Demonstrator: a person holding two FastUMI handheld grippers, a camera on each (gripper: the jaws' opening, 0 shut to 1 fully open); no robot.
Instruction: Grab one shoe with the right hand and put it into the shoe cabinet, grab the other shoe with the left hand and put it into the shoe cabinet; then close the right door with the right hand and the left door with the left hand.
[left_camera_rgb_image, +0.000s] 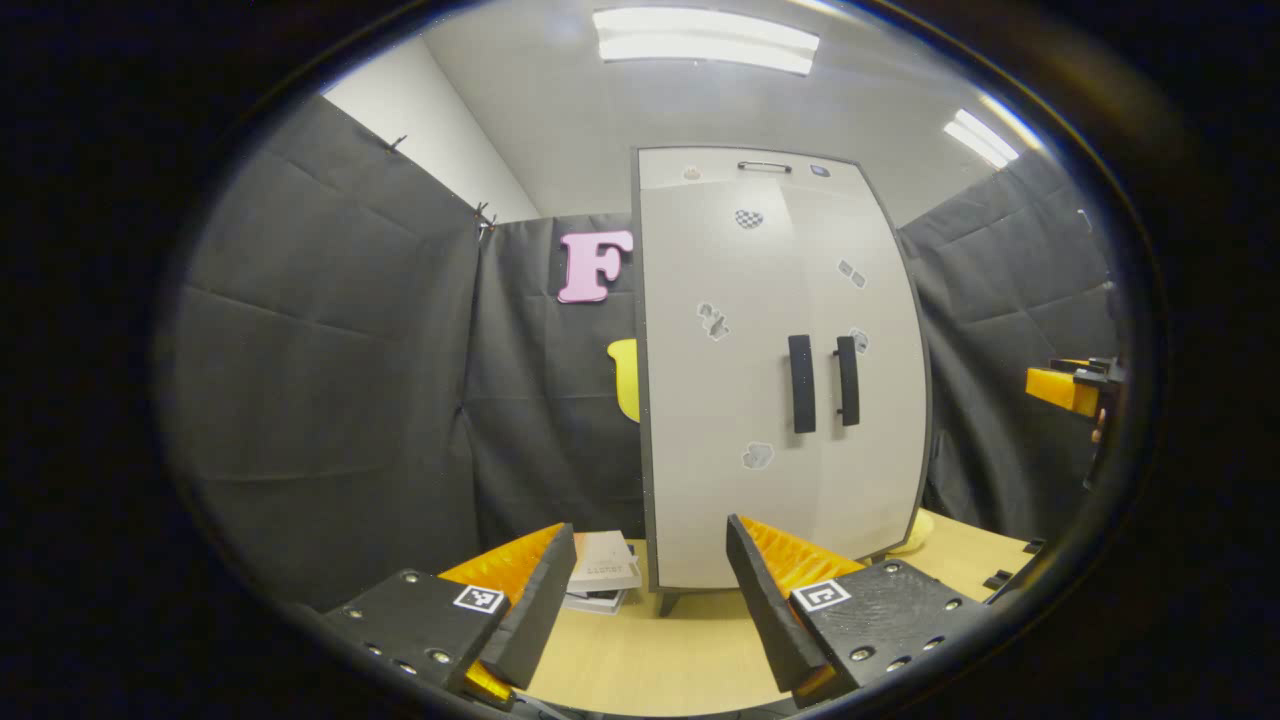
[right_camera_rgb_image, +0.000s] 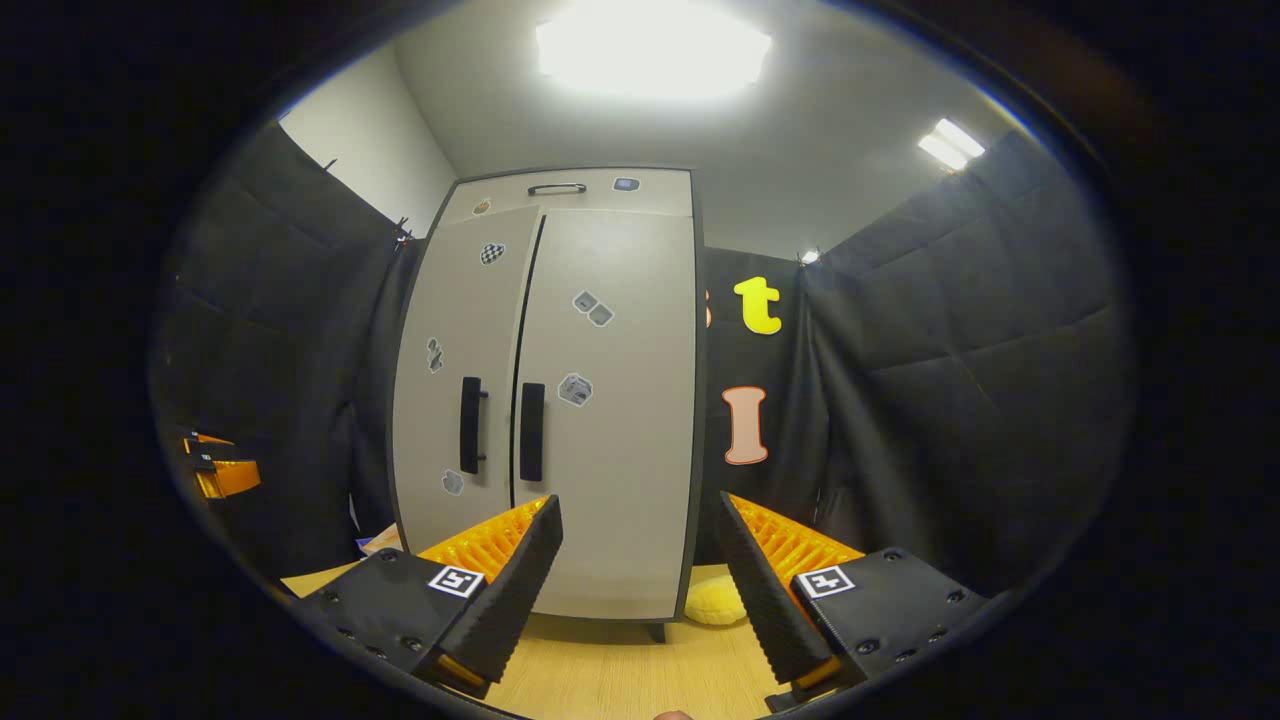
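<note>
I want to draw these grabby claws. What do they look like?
Each gripper, the left gripper and the right gripper, has two wedge-shaped fingers: ridged orange bodies faced with black foam pads, on black screwed plates, each bearing a small square black-and-white marker.

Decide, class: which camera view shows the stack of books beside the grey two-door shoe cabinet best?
The left gripper view: the stack of books lies plainly on the wooden table left of the grey two-door shoe cabinet. The right gripper view gives just a sliver at the cabinet's foot.

Pale grey shoe cabinet (left_camera_rgb_image: 770, 370) with black handles (left_camera_rgb_image: 802, 384), tan wood table (left_camera_rgb_image: 650, 650), orange-ribbed black-padded fingers (right_camera_rgb_image: 775, 575).
</note>
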